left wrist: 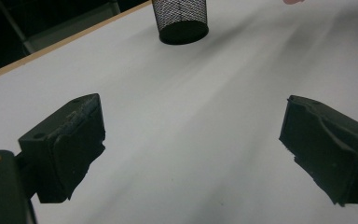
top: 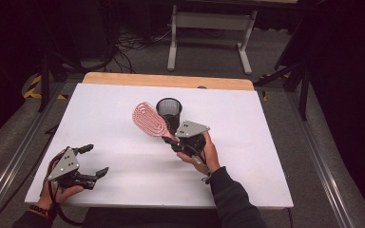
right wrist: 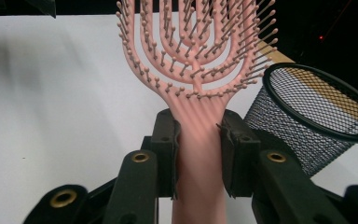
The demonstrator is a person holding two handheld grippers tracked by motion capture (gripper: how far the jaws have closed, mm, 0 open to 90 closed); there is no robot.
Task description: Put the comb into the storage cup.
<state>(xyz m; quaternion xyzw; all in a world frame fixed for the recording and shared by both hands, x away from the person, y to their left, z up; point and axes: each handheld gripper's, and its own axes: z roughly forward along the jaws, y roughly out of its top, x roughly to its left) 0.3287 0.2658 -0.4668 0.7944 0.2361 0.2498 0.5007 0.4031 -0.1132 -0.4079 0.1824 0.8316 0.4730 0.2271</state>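
Right tool [right wrist: 198, 140] grips pink hairbrush [top: 149, 119]; left tool [top: 92, 161] agape over white tabletop [top: 247, 142].

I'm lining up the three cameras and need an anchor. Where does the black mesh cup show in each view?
High view: black mesh cup at table centre, behind the pink hairbrush.
Left gripper view: top centre, far beyond the open tongs.
Right gripper view: right side, tilted, beside the brush handle.
Shared landmark: the white tabletop.

Pink hairbrush [right wrist: 198, 70]: head cut off at top edge, right gripper view; handle end hidden below jaws. Mesh cup [left wrist: 180, 21]: rim cut off, top edge, left gripper view.
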